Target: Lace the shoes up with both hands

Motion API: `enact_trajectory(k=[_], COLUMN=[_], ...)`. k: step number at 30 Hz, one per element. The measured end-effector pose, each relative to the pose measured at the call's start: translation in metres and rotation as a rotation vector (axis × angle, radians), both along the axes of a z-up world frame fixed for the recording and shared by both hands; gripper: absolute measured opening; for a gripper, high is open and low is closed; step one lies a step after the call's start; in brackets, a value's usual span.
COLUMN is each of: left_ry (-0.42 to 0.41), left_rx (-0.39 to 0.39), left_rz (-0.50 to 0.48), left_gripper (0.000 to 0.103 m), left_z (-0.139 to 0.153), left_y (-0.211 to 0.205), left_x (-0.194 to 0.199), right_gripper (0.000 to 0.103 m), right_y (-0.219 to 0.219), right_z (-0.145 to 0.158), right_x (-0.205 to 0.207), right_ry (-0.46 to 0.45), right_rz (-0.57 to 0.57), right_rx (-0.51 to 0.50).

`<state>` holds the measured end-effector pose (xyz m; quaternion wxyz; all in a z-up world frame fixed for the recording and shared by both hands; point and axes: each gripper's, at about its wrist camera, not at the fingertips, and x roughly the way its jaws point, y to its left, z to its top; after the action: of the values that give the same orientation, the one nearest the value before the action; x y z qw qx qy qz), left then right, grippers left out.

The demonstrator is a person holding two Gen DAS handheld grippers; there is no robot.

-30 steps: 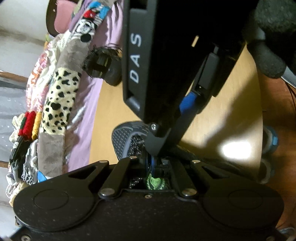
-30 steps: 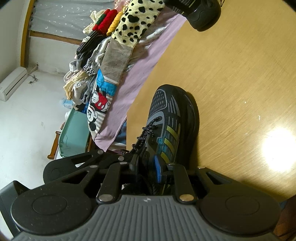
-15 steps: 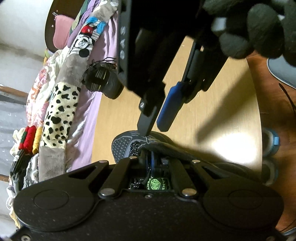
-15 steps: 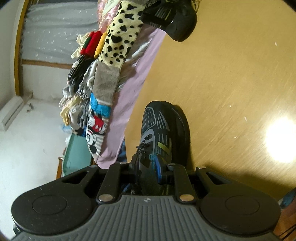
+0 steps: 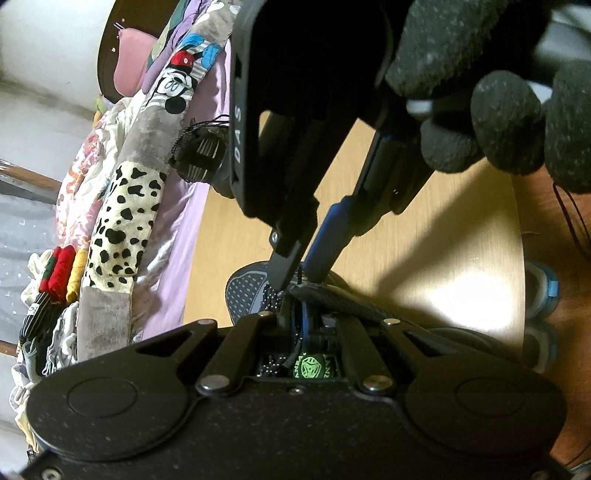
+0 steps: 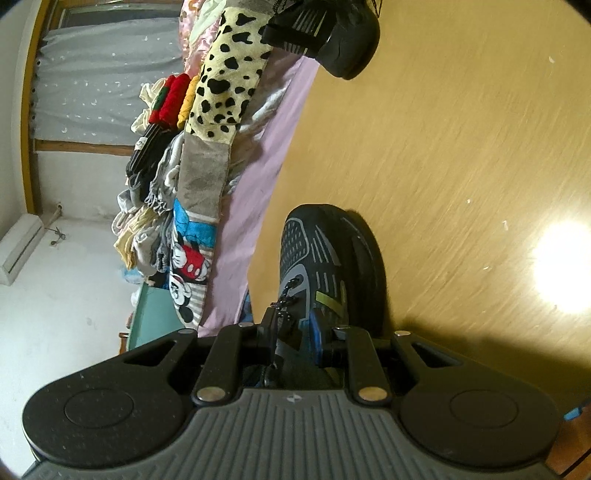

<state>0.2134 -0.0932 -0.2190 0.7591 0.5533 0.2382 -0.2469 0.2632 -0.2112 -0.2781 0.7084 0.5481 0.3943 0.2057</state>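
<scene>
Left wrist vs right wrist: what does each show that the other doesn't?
Left wrist only: the right gripper from outside, its tips down at the laces, the gloved hand holding it, and a green logo on the shoe's tongue.

Right wrist only: the shoe's striped side, a curtain and a wall air conditioner.

Both: the black shoe on the wooden table, a second black shoe farther off, and the pile of clothes along the table edge.

The right gripper comes down from above, held by a hand in a black glove, its fingers almost closed. The left gripper is closed too.
</scene>
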Motion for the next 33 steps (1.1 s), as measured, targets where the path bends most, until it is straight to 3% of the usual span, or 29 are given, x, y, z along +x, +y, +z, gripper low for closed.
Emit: enact_trajectory(k=[2, 5, 7, 9, 10, 14, 17, 22, 24, 33], left_ry=[0.003, 0.037, 0.047, 0.059, 0.065, 0.104, 0.126, 0.127, 0.14, 0.142], left_rx=[-0.011, -0.063, -0.155, -0.324, -0.409, -0.727, -0.898, -0.931, -0.934, -0.985], left_rz=[0.004, 0.023, 0.076, 0.186, 0.242, 0.494, 0.622, 0.669, 0.65, 0.664], left_gripper=[0.004, 0.009, 0.024, 0.043, 0.045, 0.045, 0.045, 0.045, 0.045, 0.045], left_z=[0.001, 0.013, 0.03, 0.051, 0.061, 0.085, 0.091, 0.091, 0.092, 0.091], left_y=[0.001, 0.008, 0.018, 0.039, 0.05, 0.101, 0.132, 0.136, 0.131, 0.145], left_x=[0.001, 0.002, 0.008, 0.022, 0.029, 0.055, 0.063, 0.063, 0.063, 0.068], right_gripper=[0.01, 0.008, 0.005, 0.004, 0.004, 0.002, 0.002, 0.009, 0.021, 0.02], right_y=[0.001, 0.0, -0.003, -0.006, -0.008, -0.017, -0.025, -0.012, -0.007, 0.01], right_z=[0.001, 0.005, 0.005, 0.007, 0.009, 0.018, 0.022, 0.019, 0.018, 0.011], right_x=[0.001, 0.002, 0.001, 0.0, 0.0, 0.0, 0.002, 0.002, 0.002, 0.002], right_ry=[-0.015, -0.029, -0.027, -0.031, -0.035, -0.065, -0.078, -0.054, -0.045, -0.024], right_rz=[0.008, 0.015, 0.011, 0.004, 0.001, -0.023, -0.046, -0.02, -0.01, -0.009], right_rx=[0.006, -0.009, -0.01, -0.023, -0.029, -0.047, -0.055, -0.071, -0.077, -0.071])
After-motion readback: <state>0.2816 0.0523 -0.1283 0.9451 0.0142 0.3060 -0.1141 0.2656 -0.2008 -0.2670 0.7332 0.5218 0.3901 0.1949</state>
